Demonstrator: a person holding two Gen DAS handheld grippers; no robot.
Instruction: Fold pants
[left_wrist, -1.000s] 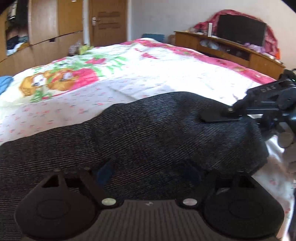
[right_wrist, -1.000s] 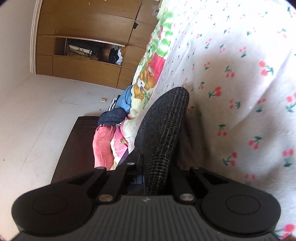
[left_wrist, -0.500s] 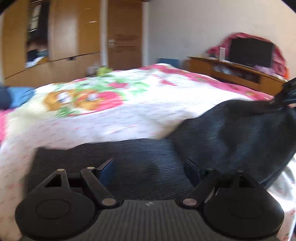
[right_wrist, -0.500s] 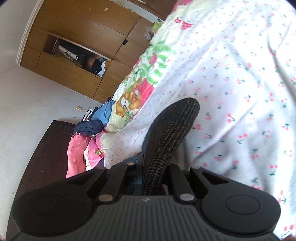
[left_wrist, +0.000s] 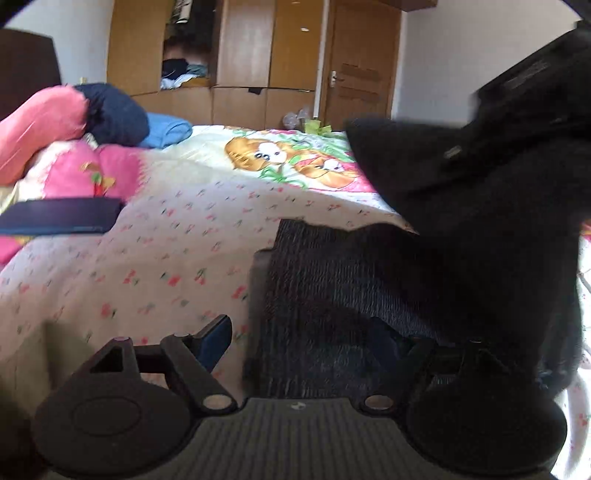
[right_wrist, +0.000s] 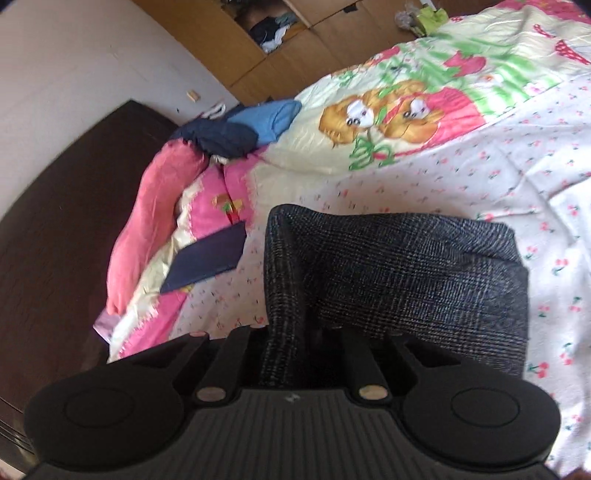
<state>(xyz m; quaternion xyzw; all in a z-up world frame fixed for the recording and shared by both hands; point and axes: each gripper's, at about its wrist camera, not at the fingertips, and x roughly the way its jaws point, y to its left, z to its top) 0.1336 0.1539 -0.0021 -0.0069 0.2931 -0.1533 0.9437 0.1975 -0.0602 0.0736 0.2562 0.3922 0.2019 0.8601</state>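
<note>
- Pants (right_wrist: 399, 280), dark plaid, lie partly doubled over on the bed (right_wrist: 480, 177), on the cherry-print sheet below the cartoon-bear print (right_wrist: 384, 118).
- Right gripper (right_wrist: 291, 343): jaws close together, pinching a fold of the pants; they have just been opening slightly, cloth still between them.
- Left gripper (left_wrist: 299, 339): jaws wide apart (nothing pressed between the pads), at the near left edge of the pants, one finger over the sheet.
- In the left wrist view the lifted cloth hangs up at right from the right gripper.
- Left of the pants: a flat navy item (right_wrist: 207, 258), pink pillows (left_wrist: 40, 122), blue and navy clothing (left_wrist: 125, 118).
</note>
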